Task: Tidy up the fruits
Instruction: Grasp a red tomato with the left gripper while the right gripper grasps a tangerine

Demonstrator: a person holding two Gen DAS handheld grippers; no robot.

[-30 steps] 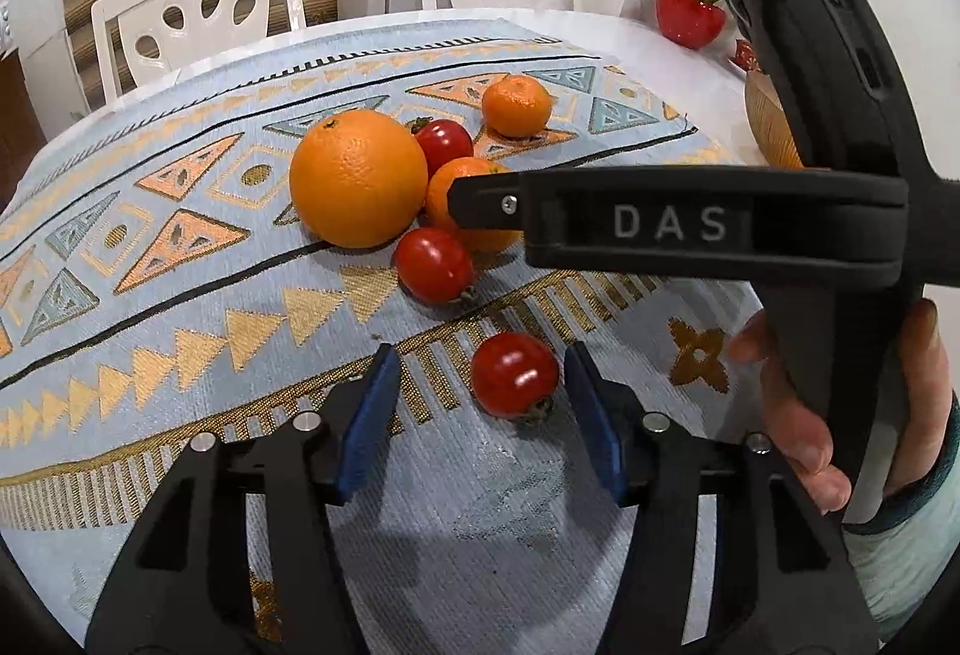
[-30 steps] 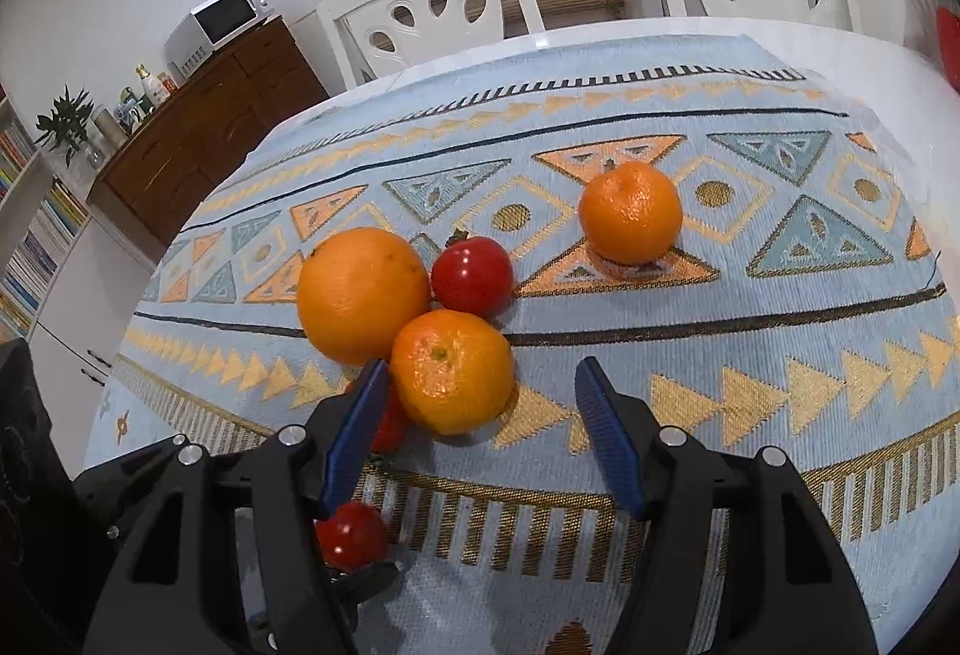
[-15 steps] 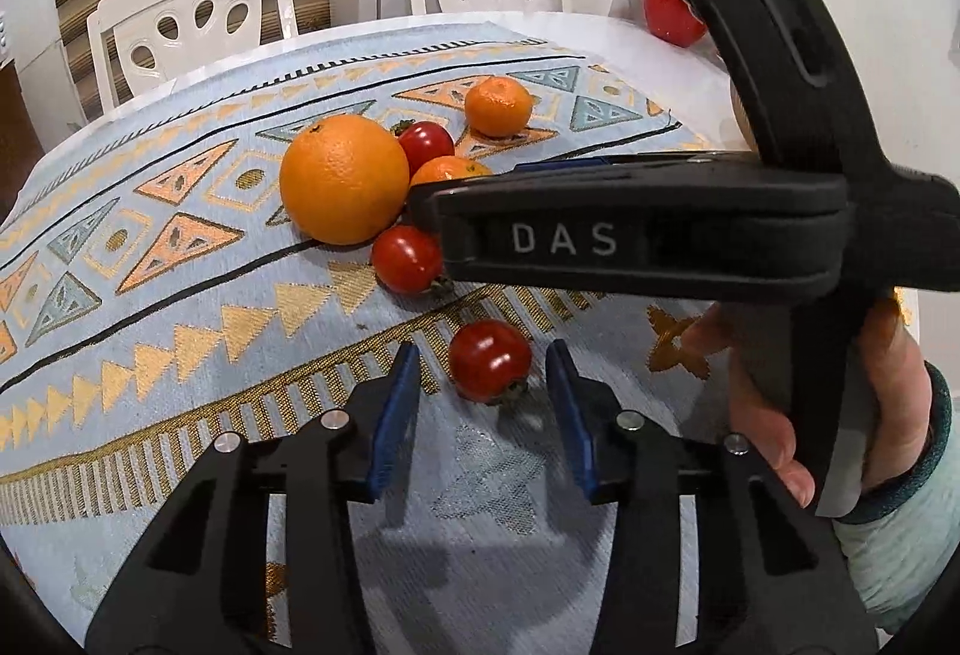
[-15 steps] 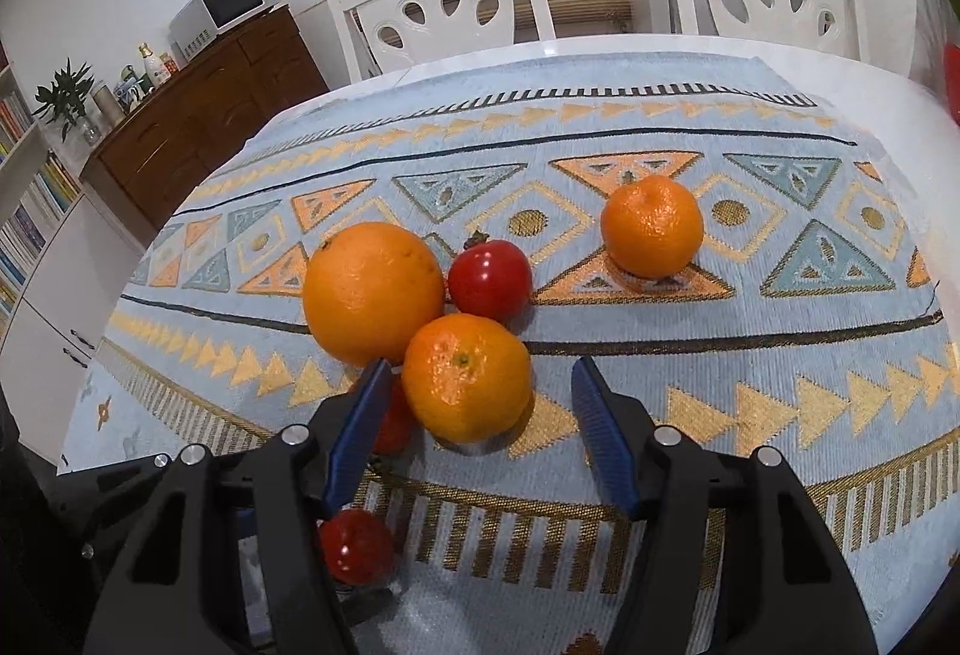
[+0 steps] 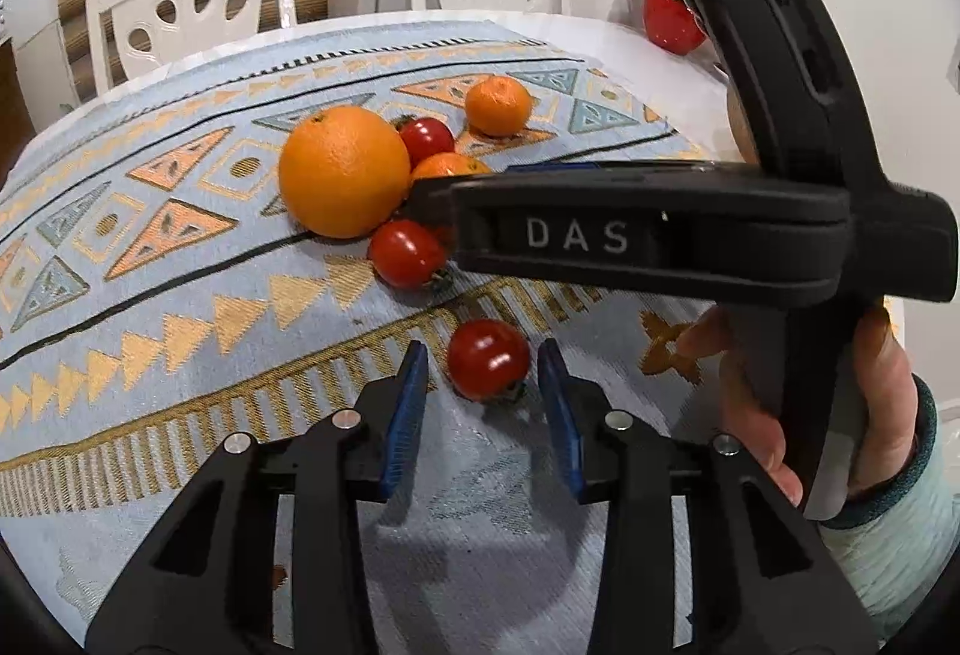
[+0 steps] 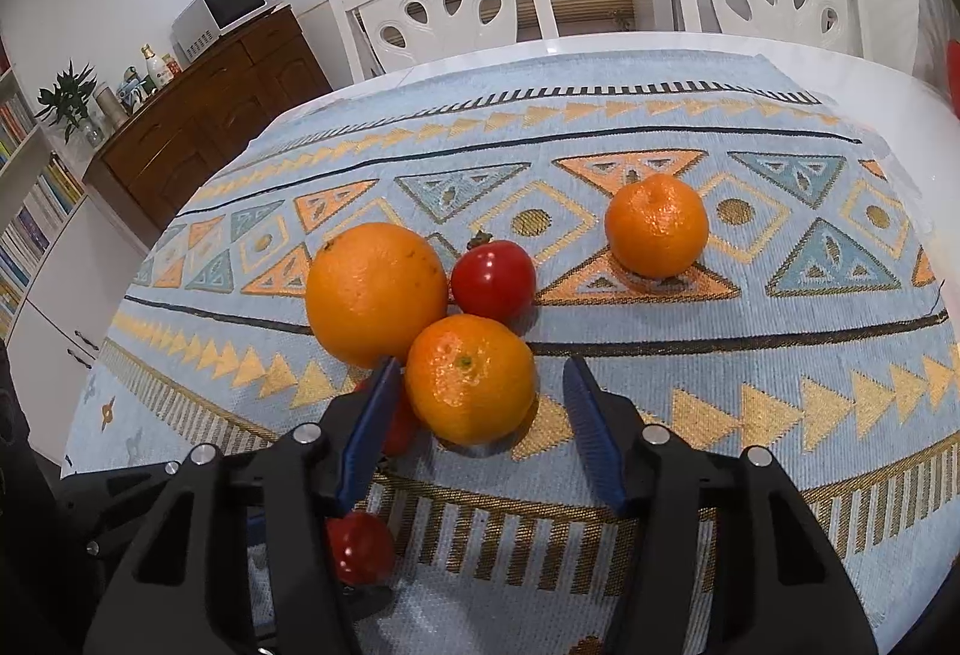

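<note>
**Two grippers, two fruits bracketed on the patterned cloth**

Down at the near edge, the left gripper (image 5: 483, 373) sits low over the tablecloth (image 5: 180, 295) with its blue pads spread, and a small red tomato (image 5: 488, 358) lies right between them. There's a sliver of cloth showing on each side of it, so the jaws are parted and not gripping. The same tomato peeks out beneath the right gripper's left finger in the right wrist view.

Over to the right gripper (image 6: 480, 385): jaws wide apart, straddling a mandarin (image 6: 470, 378) that rests on the cloth. The left pad (image 6: 367, 427) runs close along the fruit's side, while the right pad stands clear with plain cloth between. Nothing clamped here either. A hand (image 5: 840, 415) in a teal-cuffed sleeve wraps that gripper's handle, seen from the left wrist view.

Just beyond, a second tomato (image 5: 407, 254) lies tucked against the big orange (image 6: 376, 294), which touches the mandarin. Behind those two, a third tomato (image 6: 493, 278) nestles in the gap, stem showing at its top.

Further out and off to the right, a second mandarin (image 6: 656, 225) sits alone, well apart from the cluster.

At the back, two white chairs (image 6: 444, 19) stand at the table's far edge, with a wooden sideboard (image 6: 210, 115) and microwave (image 6: 228, 4) off to the left.
</note>
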